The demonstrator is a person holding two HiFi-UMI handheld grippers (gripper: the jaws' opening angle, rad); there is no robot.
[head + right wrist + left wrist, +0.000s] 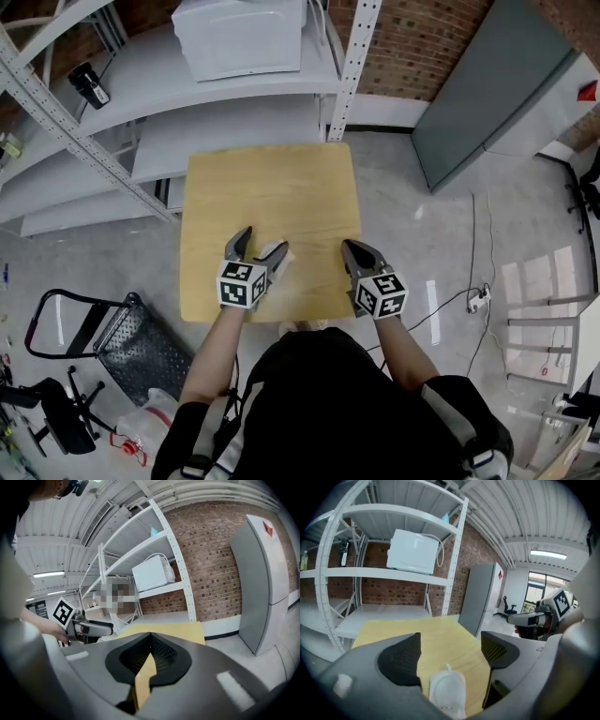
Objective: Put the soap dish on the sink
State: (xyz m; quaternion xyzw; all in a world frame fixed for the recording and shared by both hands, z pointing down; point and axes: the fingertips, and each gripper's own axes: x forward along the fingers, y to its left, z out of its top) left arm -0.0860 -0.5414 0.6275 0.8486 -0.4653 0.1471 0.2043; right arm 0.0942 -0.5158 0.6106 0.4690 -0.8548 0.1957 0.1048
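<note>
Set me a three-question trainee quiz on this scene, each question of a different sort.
1. True or false: the right gripper has its jaws closed together, gripping nothing.
2. What sits between the open jaws of the left gripper? A) white soap dish B) sponge C) mug
3. Fill in: the white appliance stands on a metal ___.

Key: 1 true; 2 A; 3 shelf.
</note>
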